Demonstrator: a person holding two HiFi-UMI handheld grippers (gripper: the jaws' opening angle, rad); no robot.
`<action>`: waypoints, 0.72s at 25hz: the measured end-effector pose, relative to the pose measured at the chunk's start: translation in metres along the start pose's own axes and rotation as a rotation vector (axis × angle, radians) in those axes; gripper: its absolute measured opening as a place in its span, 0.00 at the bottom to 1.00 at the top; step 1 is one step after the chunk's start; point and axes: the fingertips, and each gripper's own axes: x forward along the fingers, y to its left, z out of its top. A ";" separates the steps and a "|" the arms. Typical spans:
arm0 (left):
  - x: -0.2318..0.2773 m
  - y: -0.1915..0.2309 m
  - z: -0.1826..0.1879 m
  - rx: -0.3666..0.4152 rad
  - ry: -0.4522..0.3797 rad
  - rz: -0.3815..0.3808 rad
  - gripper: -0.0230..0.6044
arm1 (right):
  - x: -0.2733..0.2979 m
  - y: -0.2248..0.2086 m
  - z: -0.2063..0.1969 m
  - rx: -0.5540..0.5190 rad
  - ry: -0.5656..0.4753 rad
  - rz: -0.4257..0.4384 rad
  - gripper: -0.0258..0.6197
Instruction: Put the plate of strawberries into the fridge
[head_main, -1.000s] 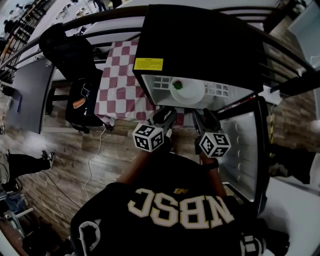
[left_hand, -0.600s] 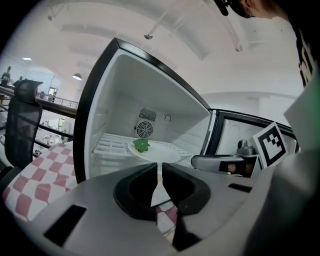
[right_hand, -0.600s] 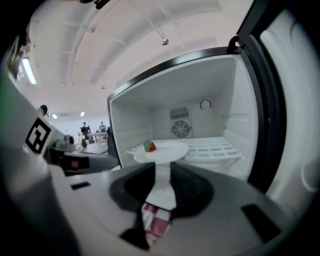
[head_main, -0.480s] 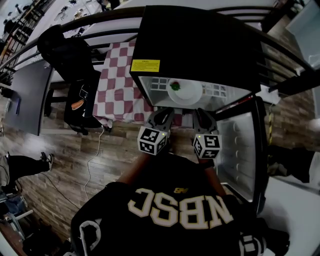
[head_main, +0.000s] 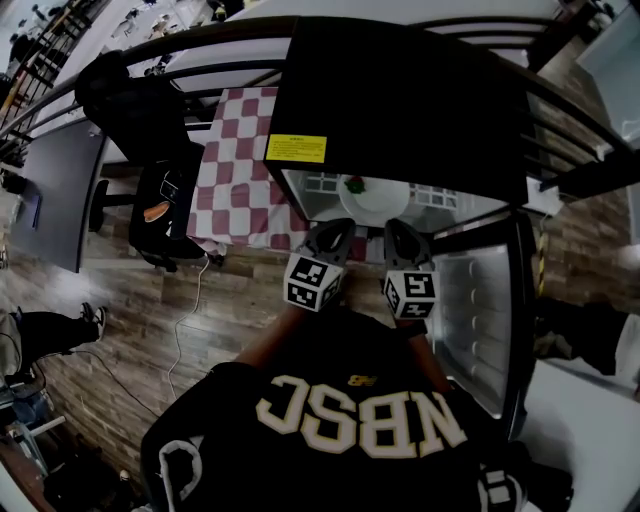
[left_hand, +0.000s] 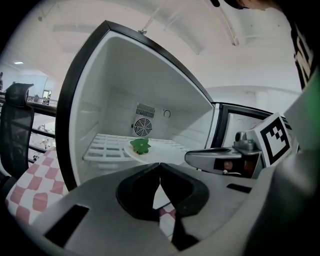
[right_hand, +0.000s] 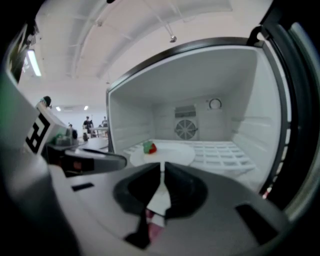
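The plate of strawberries (head_main: 380, 200) rests on the fridge (head_main: 400, 90) shelf (right_hand: 225, 150), upper centre of the head view, just beyond your fingers and clear of them. Your left gripper (head_main: 338, 230) and right gripper (head_main: 396, 230) have just been closing on nothing; both sets of fingers are clenched and empty.

- In the head view, even and rather dim light is falling on the wooden floor (head_main: 130, 300), and the black top of the fridge (head_main: 400, 90) is showing almost no detail.
- The wide lens is bending straight lines, and the corners are going dark.
- In the left gripper view, the white inside of the fridge is glowing softly with faint shadows, and the near foreground is looking blurred.
- In the right gripper view, a ceiling lamp (right_hand: 34, 62) is glaring at the upper left, and the whole picture is looking slightly soft.
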 end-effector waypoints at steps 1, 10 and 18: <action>0.002 0.002 -0.001 0.003 0.006 -0.001 0.07 | 0.003 0.000 0.001 0.000 -0.001 0.002 0.10; 0.023 0.016 0.006 0.002 0.025 -0.016 0.07 | 0.029 -0.004 0.007 0.006 -0.017 0.005 0.10; 0.040 0.026 0.016 0.001 0.033 -0.022 0.07 | 0.044 -0.010 0.009 0.011 0.018 -0.001 0.10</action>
